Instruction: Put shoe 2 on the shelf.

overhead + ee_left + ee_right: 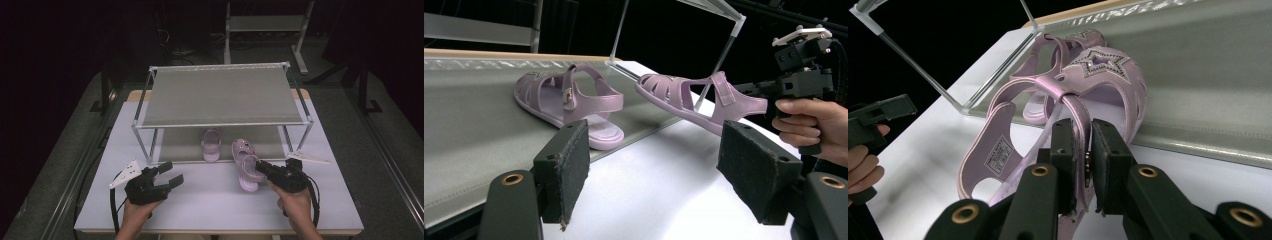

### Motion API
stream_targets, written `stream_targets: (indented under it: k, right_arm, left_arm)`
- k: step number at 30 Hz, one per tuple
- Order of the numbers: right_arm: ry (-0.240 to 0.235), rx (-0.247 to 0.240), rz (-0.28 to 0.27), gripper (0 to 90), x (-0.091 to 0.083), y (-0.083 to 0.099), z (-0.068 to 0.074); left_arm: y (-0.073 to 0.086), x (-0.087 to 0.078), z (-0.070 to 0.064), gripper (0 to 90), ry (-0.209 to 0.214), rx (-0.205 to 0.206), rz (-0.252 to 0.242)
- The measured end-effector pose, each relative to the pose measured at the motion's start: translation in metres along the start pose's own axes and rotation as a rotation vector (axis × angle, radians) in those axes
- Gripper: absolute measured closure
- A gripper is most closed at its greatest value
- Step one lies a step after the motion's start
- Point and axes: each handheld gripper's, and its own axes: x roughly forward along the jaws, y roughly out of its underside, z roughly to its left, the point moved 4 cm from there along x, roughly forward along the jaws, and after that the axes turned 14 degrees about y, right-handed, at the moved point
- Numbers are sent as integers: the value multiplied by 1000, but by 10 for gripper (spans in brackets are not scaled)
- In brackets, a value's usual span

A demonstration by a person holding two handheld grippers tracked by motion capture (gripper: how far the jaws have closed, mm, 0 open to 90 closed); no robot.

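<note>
Open claw (654,170) faces two pink sandals (569,107).

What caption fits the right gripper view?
Right gripper pinches a strap of the purple sandal beside the shelf.

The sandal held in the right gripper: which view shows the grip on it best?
The right gripper view: the right gripper is shut on the held sandal's strap. The left gripper view shows this sandal side-on, lifted; the high view shows it small, from above.

hidden: far sandal (211,145) toe under rack shelf (220,95) | held sandal (1013,150) heel behind right tool (1083,150)
</note>
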Motion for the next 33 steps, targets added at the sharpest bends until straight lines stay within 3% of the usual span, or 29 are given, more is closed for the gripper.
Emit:
stream_targets:
  k: [12, 23, 33]
  right_arm:
    - [25, -9, -11, 802, 12, -7, 1]
    - [60, -10, -26, 803, 28, -15, 11]
    - [119, -46, -48, 803, 48, -18, 9]
  left_arm:
    - [0, 2, 0, 286, 5, 5, 8]
    - [0, 2, 1, 286, 9, 3, 11]
    - [-1, 1, 1, 286, 9, 8, 9]
